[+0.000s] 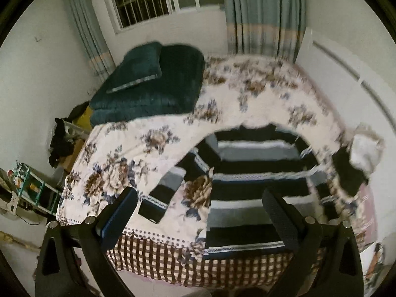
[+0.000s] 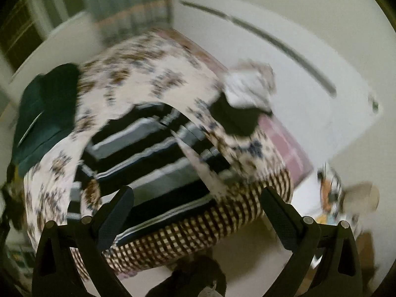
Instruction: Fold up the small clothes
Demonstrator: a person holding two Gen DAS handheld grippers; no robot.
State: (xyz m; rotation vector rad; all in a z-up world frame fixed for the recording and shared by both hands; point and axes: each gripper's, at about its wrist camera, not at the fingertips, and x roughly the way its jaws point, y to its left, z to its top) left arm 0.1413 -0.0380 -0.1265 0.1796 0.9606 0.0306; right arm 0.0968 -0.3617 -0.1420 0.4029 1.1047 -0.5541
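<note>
Striped sweater (image 1: 250, 180) found laid flat on the floral bedspread (image 1: 138, 153), hem at the near bed edge just above the checked valance (image 1: 173, 257), one sleeve (image 1: 168, 193) angled out to the left, the other sleeve toward the right only partly made out through blur. Small pile of other clothes, dark (image 1: 349, 173) and white (image 1: 363, 153), noted at the right side of the bed, apart from the sweater. Dark green folded blanket (image 1: 153, 86) and pillow at the far left corner, well clear.

Risks judged from this position:
- Hem lying at the very edge; a pull toward the holder likely to drag the garment off the bed.
- Knit lying on loose bedspread; a deep pinch likely to take both layers and rumple the cover.
- Heavy motion blur in the right wrist view, suggesting fast travel; overshoot or a missed grasp point possible.
- Uneven lifting by the two sides liable to skew the fold line.

Pose: left gripper (image 1: 198, 210) held above and in front of the near bed edge, looking down across the sweater, fingers spread wide, nothing between them, no contact with cloth. Right gripper (image 2: 198, 212) likewise raised off the bed, rolled so the bed appears tilted, fingers spread wide and empty, aimed at the hem and valance region (image 2: 198, 227). Neither gripper yet at the garment; first grasp judged not yet made
</note>
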